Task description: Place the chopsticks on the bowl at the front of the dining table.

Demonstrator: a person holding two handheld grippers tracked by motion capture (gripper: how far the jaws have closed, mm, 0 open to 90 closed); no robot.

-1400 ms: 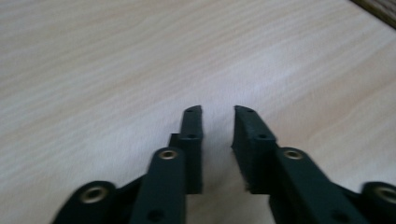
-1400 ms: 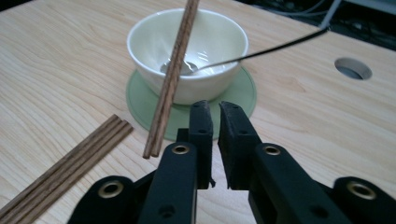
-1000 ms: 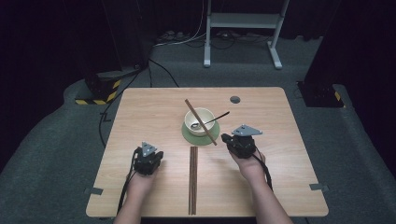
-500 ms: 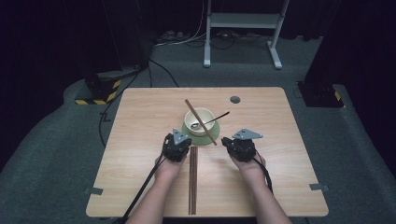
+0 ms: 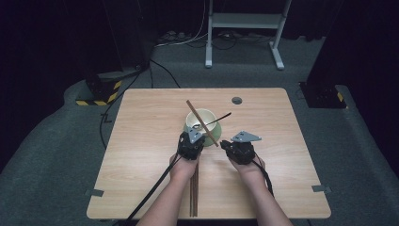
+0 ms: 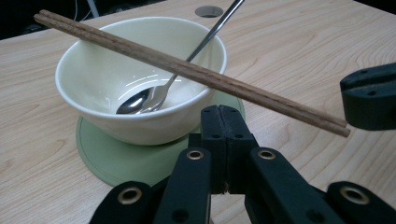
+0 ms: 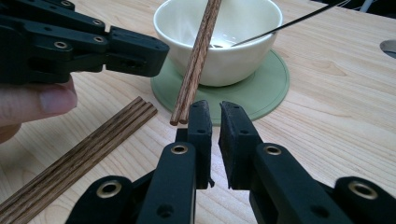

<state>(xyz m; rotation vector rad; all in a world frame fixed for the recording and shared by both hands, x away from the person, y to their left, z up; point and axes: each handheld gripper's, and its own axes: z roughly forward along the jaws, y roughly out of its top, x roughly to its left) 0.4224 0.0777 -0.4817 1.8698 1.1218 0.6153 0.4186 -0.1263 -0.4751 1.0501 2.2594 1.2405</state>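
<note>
A cream bowl stands on a green coaster mid-table. A metal spoon lies inside it, its handle leaning over the far rim. A pair of wooden chopsticks rests slanted across the bowl's rim, the near end hanging past the coaster. My left gripper is shut and empty, its tips at the coaster's near edge, under the chopsticks. My right gripper is all but shut, nothing in the thin slit, and its tips sit just right of the chopsticks' near end.
A second pair of chopsticks lies flat on the table under my left hand, pointing at the front edge. A round cable hole is in the table top behind the bowl. In the right gripper view the left gripper and a thumb come close.
My left hand has moved right and forward, from left of the flat chopsticks to the bowl's near side. The right hand has stayed where it was.
</note>
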